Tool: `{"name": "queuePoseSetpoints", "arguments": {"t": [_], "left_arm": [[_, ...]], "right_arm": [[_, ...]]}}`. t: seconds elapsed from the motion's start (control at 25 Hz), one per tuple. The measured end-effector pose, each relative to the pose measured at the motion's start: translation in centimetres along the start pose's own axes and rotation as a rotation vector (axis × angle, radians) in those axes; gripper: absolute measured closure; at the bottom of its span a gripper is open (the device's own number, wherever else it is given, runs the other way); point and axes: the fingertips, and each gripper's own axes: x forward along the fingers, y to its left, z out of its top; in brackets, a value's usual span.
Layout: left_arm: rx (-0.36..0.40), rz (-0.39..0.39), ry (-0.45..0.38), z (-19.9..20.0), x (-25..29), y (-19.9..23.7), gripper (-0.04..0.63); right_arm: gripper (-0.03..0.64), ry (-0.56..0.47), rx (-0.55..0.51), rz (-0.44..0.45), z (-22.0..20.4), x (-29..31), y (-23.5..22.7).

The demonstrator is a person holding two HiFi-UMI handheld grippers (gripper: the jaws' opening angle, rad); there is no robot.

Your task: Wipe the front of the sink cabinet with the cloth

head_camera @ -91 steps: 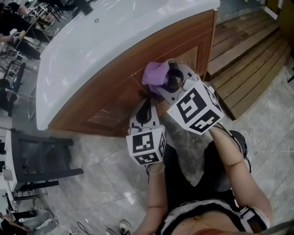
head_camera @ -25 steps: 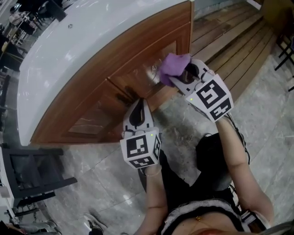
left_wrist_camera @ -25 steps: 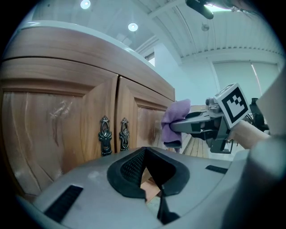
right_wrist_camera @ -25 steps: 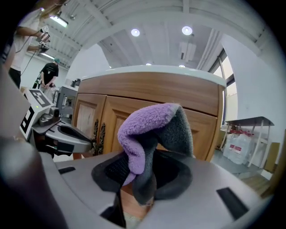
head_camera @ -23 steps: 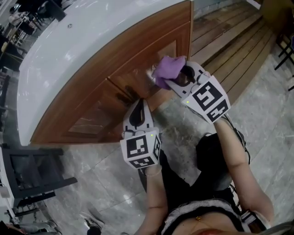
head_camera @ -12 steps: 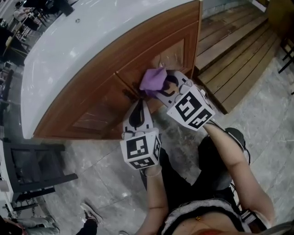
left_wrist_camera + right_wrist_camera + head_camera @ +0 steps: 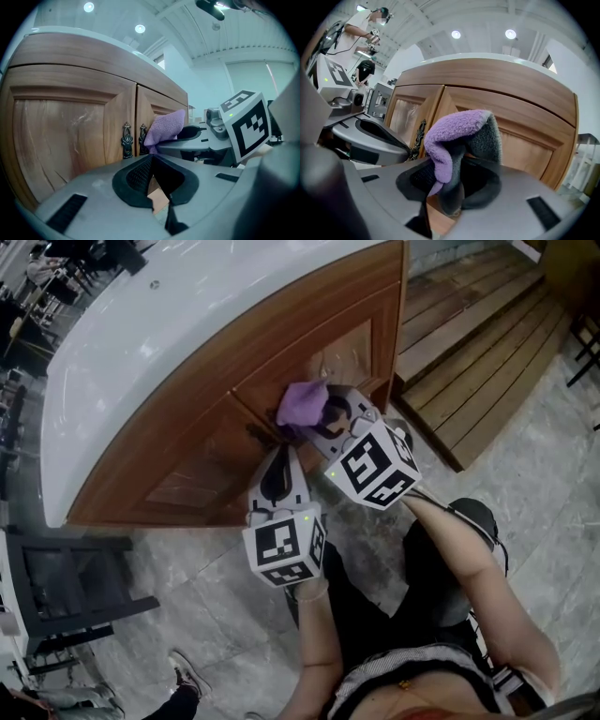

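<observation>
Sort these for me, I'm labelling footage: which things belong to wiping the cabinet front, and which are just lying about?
In the job: purple cloth, in the jaws of the right gripper; wooden cabinet front.
Just about: left gripper, holding nothing; black chair; wooden decking; person in the background.

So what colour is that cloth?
The cloth is purple with grey backing; clearest in right gripper view.
</observation>
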Motion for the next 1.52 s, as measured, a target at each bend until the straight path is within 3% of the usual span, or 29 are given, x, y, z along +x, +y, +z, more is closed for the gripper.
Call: {"name": "queuePoseSetpoints", "arguments": {"t": [1.52], "left_arm": [[0.013, -0.065, 0.015, 0.0, 3.2, -3.8, 0.595]], "right_arm": [[0.431, 0.087, 0.075, -0.094, -4.4, -2.0, -6.9]]}}
